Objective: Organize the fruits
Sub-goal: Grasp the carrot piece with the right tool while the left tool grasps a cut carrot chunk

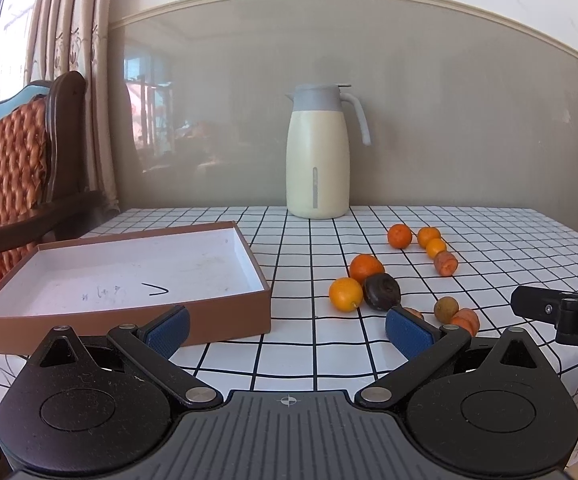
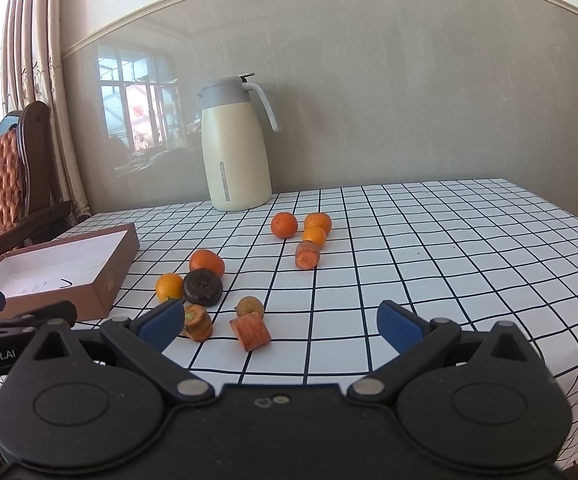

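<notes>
Brown cardboard, white-lined: a shallow open box (image 1: 129,276) is sitting at the left on the black-and-white checked cloth surface (image 2: 429,264), holding nothing. To its right, loose fruit is lying scattered: three small orange citrus (image 2: 313,222) grouped near a carrot-coloured stub (image 2: 307,255); nearer, two oranges (image 2: 206,263) are touching a dark wrinkled round fruit (image 2: 202,287); a small brownish fruit (image 2: 250,306) and two cut orange chunks (image 2: 250,331) are lying closest. A cream insulated jug with grey lid (image 1: 317,152) is standing at the wall. The left gripper (image 1: 287,330) and right gripper (image 2: 279,326) are both hovering, jaws spread apart, gripping nothing.
</notes>
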`<state>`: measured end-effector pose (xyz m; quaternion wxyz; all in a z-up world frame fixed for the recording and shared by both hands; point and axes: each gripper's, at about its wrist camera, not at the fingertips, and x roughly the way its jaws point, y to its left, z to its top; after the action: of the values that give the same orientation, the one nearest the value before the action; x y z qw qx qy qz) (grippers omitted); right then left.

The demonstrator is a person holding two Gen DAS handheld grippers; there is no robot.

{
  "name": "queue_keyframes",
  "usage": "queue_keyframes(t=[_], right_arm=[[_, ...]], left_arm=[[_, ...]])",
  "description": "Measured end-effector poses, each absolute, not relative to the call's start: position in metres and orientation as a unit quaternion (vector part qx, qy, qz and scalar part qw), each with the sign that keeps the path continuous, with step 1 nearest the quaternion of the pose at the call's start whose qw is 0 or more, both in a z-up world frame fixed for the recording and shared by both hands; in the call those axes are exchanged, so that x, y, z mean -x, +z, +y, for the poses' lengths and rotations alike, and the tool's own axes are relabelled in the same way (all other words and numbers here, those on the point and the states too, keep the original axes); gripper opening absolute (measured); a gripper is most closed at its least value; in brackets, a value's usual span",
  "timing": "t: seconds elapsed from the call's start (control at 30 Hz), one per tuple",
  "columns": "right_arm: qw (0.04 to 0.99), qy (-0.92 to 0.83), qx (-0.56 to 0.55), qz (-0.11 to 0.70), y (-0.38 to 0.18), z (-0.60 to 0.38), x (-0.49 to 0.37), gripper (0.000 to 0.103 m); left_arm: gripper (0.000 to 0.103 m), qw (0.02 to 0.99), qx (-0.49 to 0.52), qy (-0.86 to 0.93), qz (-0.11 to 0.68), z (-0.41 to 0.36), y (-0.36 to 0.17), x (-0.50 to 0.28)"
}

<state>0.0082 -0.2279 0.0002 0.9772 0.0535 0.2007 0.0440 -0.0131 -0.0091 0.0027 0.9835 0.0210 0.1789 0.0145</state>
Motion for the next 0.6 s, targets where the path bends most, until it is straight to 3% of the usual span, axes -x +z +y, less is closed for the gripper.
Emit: queue_keyframes(t=[0.2, 0.37, 0.43, 0.57, 0.6], right_arm=[[0.978, 0.043, -0.040, 0.202, -0.002, -0.225, -0.008, 0.095], [0.974, 0.056, -0.032, 0.216, -0.006, -0.225, -0.013, 0.079], [0.971, 0.068, -0.042, 0.225, -0.008, -0.224, -0.017, 0.067], [0.969, 0.081, -0.030, 0.233, -0.009, -0.218, -0.024, 0.059], [0.968, 0.085, -0.026, 0.233, -0.009, -0.216, -0.026, 0.052]], left_arm=[[0.103, 0.982, -0.037, 0.003, 0.184, -0.017, 0.000, 0.011], [0.103, 0.979, -0.048, -0.012, 0.200, -0.026, -0.003, 0.006], [0.103, 0.978, -0.050, -0.016, 0.204, -0.029, -0.004, 0.003], [0.103, 0.975, -0.044, -0.017, 0.216, -0.032, -0.006, -0.005], [0.103, 0.975, -0.045, -0.017, 0.217, -0.033, -0.006, -0.006]])
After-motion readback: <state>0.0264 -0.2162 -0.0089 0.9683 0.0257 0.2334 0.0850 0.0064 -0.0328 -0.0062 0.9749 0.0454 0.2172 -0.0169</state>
